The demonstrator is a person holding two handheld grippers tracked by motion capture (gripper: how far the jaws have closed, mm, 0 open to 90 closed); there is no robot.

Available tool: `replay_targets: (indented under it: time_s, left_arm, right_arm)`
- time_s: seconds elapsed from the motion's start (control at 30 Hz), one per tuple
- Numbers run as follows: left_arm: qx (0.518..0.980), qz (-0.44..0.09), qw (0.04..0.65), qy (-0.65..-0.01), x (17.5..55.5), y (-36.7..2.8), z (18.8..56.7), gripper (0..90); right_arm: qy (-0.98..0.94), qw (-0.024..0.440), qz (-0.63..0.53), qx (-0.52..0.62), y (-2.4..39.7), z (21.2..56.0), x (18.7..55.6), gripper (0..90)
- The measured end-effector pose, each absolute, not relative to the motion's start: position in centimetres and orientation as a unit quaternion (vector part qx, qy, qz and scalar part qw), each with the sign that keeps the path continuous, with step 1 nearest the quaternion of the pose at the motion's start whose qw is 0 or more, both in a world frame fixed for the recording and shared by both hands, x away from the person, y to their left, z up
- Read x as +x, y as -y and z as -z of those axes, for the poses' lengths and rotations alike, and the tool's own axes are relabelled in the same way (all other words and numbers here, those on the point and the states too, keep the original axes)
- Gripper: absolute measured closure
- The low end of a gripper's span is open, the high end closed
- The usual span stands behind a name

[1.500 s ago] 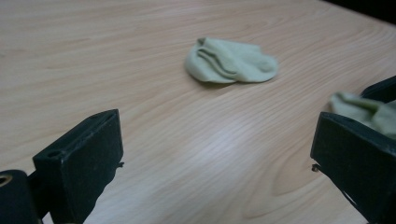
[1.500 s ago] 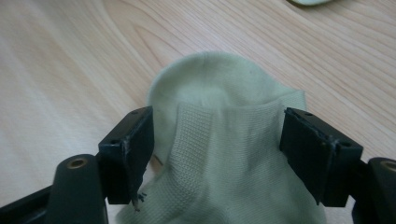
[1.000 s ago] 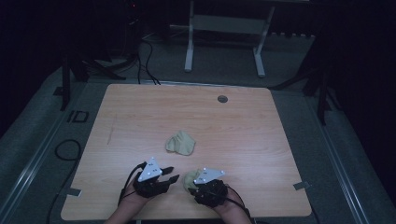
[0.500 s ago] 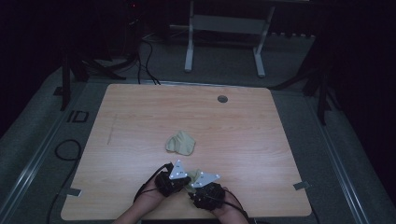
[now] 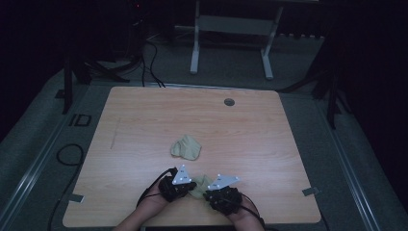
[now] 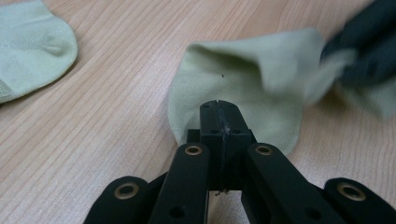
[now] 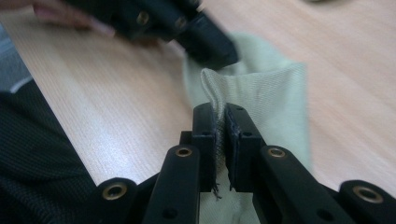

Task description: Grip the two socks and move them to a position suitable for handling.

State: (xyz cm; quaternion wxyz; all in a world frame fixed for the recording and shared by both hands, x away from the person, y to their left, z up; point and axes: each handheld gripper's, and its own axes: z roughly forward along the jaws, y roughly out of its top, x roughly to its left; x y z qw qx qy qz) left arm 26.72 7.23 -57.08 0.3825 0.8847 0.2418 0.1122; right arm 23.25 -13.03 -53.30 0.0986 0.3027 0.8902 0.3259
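At the near edge of the wooden table (image 5: 144, 120), the person's two hands hold the grippers close together, with a pale green sock (image 5: 199, 185) stretched between them. The right gripper (image 7: 220, 116) is clamped on one edge of that sock: in the right gripper view a fold of the knit fabric is pinched between the two black pads, which have just been closing on it, and loose threads hang below the pinch. The left gripper (image 6: 218, 109) has its jaws pressed fully together at the sock's other edge; in the left gripper view the tips meet right at the rim of the cloth, and whether any fabric is caught between them cannot be told. From above, the left gripper (image 5: 191, 185) and the right gripper (image 5: 207, 195) sit just beside each other, each topped by a grey three-cornered plate, with black cables trailing back towards the forearms. Farther out, near the middle of the table, a second sock (image 5: 186, 147) of the same pale green lies crumpled, well apart from both grippers. Beyond it, near the far edge, sits a small round grommet (image 5: 229, 102).
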Motion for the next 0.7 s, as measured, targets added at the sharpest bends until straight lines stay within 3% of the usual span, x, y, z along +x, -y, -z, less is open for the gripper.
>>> replay_targets:
  time_s: [0.3,0.63,0.7]
  left_arm:
    - [0.888,-0.109,0.385,-0.228,26.8,-7.4,57.1,89.3]
    - [0.896,-0.114,0.381,-0.195,27.2,-7.1,57.1,89.2]
    - [0.898,-0.114,0.379,-0.191,27.3,-7.0,57.0,89.2]
  right_arm:
    - [-0.857,0.12,-0.353,0.356,17.5,51.1,25.3,83.0]
    - [-0.838,0.117,-0.344,0.408,21.1,51.9,26.9,82.9]
    - [-0.836,0.116,-0.341,0.413,21.4,52.2,27.1,79.4]
